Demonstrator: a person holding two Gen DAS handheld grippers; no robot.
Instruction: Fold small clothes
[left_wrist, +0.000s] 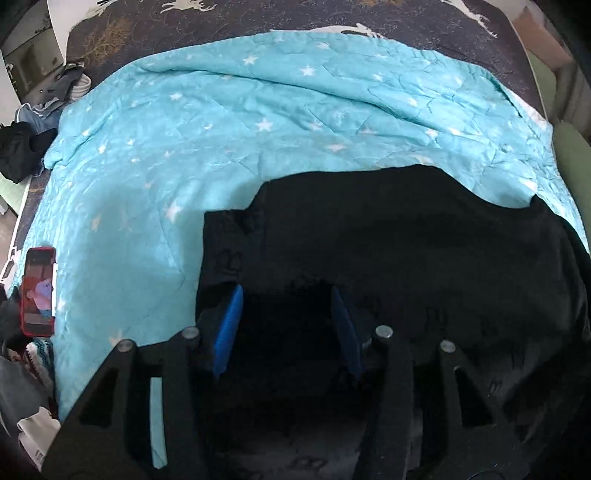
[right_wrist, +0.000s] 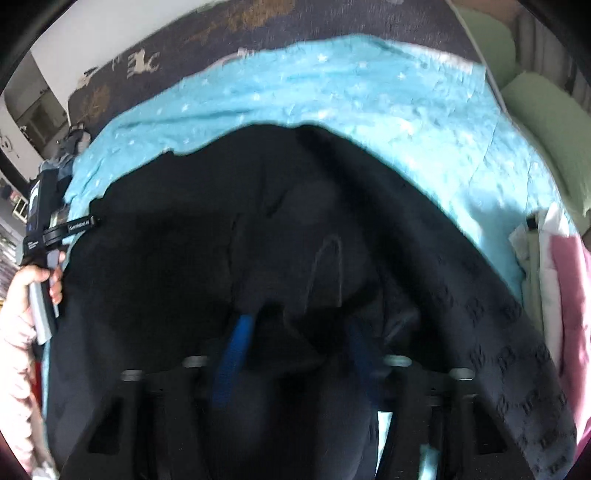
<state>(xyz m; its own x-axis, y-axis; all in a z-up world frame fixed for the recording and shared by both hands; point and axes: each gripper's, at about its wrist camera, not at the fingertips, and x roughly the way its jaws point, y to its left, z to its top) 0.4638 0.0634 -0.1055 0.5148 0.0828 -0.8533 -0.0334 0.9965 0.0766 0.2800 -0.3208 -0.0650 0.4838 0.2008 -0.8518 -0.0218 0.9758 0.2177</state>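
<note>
A black garment (left_wrist: 388, 236) with a faint embossed pattern lies on a turquoise star-print blanket (left_wrist: 221, 140). My left gripper (left_wrist: 288, 295) hovers over the garment's near left part; its blue-padded jaws stand apart with cloth under and between them. In the right wrist view the same garment (right_wrist: 221, 221) fills the middle. My right gripper (right_wrist: 299, 325) is over it with jaws apart; the cloth bunches up between them. The frame is blurred. The other hand and its gripper body (right_wrist: 40, 236) show at the left edge.
The blanket (right_wrist: 406, 122) lies on a dark reindeer-print bedspread (left_wrist: 258, 18). A red phone (left_wrist: 37, 291) lies at the left edge. Dark clothes (left_wrist: 18, 147) pile at far left. Pink and white folded cloth (right_wrist: 561, 288) and green pillows (right_wrist: 546, 118) sit at right.
</note>
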